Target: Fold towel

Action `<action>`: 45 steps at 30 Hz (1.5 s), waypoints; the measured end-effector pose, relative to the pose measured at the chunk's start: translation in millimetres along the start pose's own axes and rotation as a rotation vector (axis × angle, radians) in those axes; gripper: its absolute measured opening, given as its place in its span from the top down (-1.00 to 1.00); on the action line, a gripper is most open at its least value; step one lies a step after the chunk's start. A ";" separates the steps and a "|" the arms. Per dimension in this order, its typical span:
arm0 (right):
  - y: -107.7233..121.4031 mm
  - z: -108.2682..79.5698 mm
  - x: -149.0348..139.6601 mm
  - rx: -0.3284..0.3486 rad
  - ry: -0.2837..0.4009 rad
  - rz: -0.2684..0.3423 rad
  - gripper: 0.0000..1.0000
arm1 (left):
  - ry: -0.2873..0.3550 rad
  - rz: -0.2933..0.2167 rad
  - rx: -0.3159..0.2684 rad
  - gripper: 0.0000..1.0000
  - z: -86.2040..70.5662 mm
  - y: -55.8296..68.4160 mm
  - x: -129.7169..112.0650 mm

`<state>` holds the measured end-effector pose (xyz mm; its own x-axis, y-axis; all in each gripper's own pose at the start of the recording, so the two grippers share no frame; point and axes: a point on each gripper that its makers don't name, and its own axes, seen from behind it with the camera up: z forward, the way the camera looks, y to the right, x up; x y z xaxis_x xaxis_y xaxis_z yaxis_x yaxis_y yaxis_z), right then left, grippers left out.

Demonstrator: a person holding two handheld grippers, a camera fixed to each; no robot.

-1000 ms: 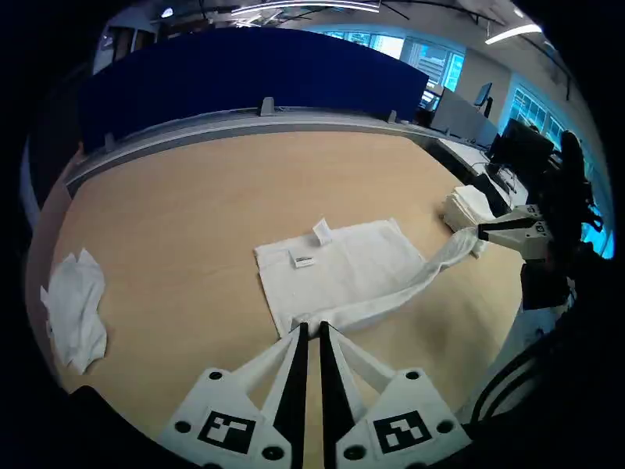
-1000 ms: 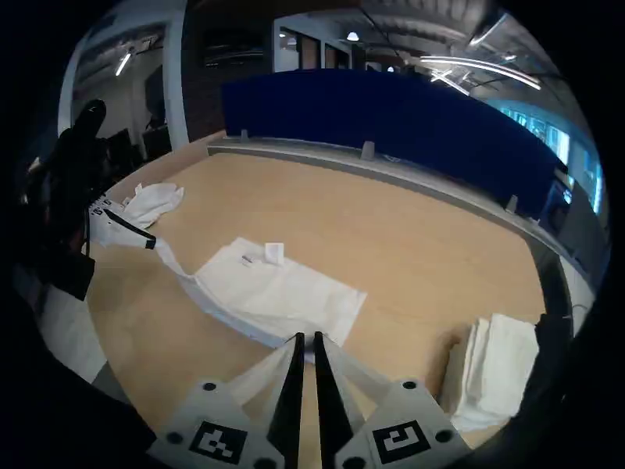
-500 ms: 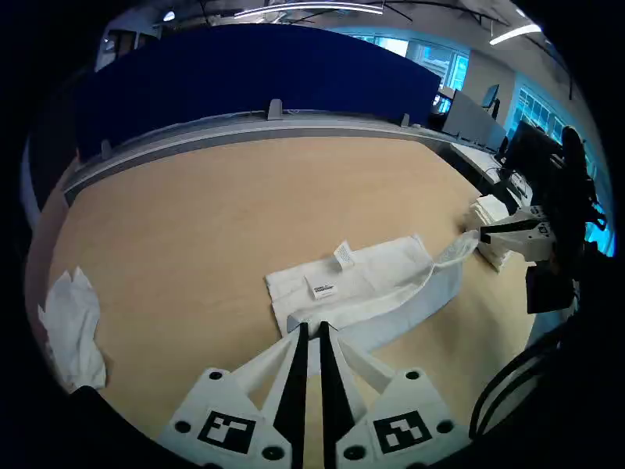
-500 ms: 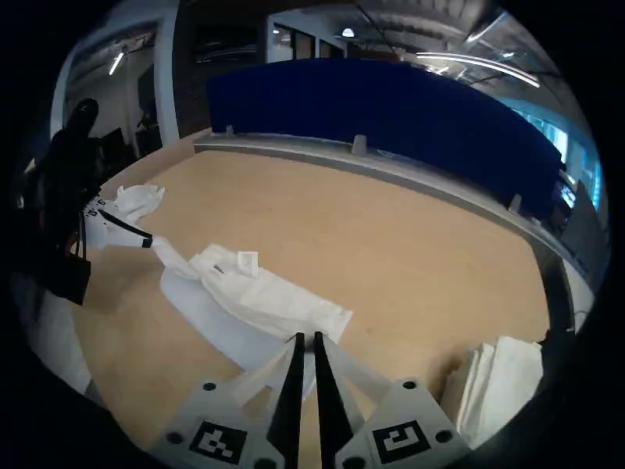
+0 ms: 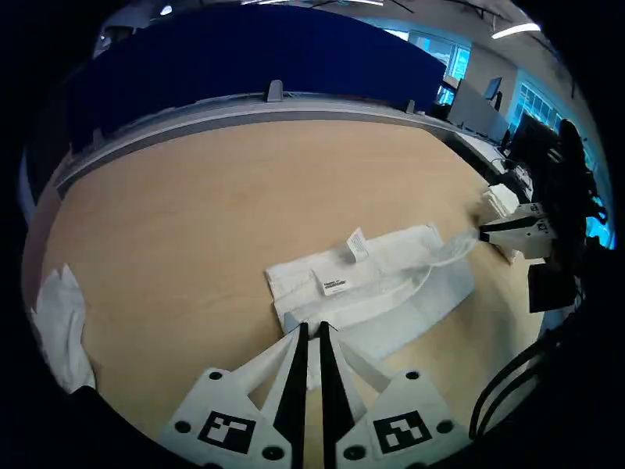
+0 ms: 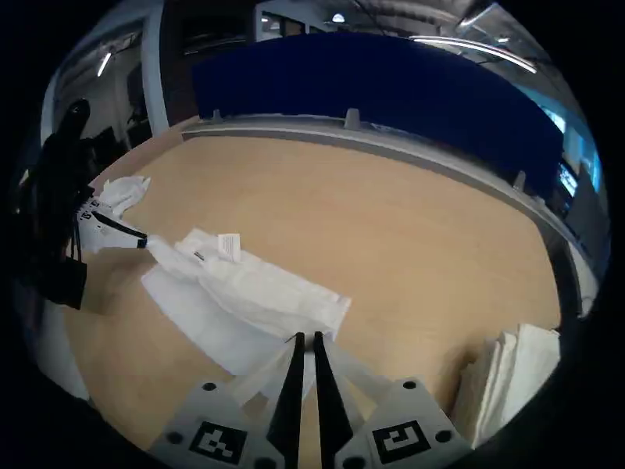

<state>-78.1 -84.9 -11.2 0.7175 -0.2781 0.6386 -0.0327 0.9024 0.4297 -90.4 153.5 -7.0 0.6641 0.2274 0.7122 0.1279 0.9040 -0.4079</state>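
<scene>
A white towel (image 5: 391,270) lies half doubled over on the wooden table (image 5: 195,195), its label side up. My left gripper (image 5: 310,328) is shut on the towel's near corner, which is raised off the table. At the right of the left gripper view, my right gripper (image 5: 484,233) pinches the other near corner. In the right gripper view, the towel (image 6: 258,293) sags between my right gripper (image 6: 303,338), shut on its corner, and the left gripper (image 6: 141,241) at the far left.
A crumpled white towel (image 5: 58,328) (image 6: 119,190) lies at the table's left edge. A stack of folded towels (image 5: 500,199) (image 6: 512,371) sits at the right edge. A blue divider (image 5: 250,62) runs along the table's far side.
Both grippers have carried the towel's near edge up and forward over the rest. The flat towel has bunched into a narrower, doubled band.
</scene>
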 end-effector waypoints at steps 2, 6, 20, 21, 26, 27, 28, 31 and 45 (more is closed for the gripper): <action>2.2 5.3 -0.6 -0.002 -0.002 0.013 0.82 | -0.001 -0.003 0.006 0.80 5.2 -2.4 -0.3; 7.0 15.2 1.3 -0.012 -0.002 0.038 0.82 | -0.001 -0.016 0.017 0.80 16.2 -7.1 0.7; 23.4 33.5 10.7 -0.078 0.002 0.061 0.53 | 0.001 -0.026 0.070 0.32 36.4 -20.7 13.2; 25.1 33.5 11.3 -0.086 0.004 0.063 0.45 | 0.001 -0.028 0.071 0.17 36.6 -21.2 13.6; 32.7 29.4 13.1 -0.114 0.012 0.070 -0.50 | 0.004 -0.039 0.072 -0.42 33.7 -24.3 13.4; 33.9 28.5 13.1 -0.118 0.012 0.071 -0.52 | 0.006 -0.039 0.074 -0.51 32.8 -25.2 13.4; 33.6 27.7 13.0 -0.114 0.012 0.073 -0.53 | 0.008 -0.037 0.077 -0.59 31.7 -26.0 13.1; 32.4 25.5 12.6 -0.105 0.014 0.078 -0.67 | 0.012 -0.033 0.085 -0.73 28.5 -27.5 12.4; 22.5 11.7 7.9 -0.087 0.018 0.066 -0.71 | 0.014 -0.039 0.101 -0.84 9.5 -25.0 5.1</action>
<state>-81.3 -70.7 10.9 0.7281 -0.2115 0.6520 -0.0204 0.9441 0.3291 -97.2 135.5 12.3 0.6705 0.1870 0.7179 0.0796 0.9440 -0.3203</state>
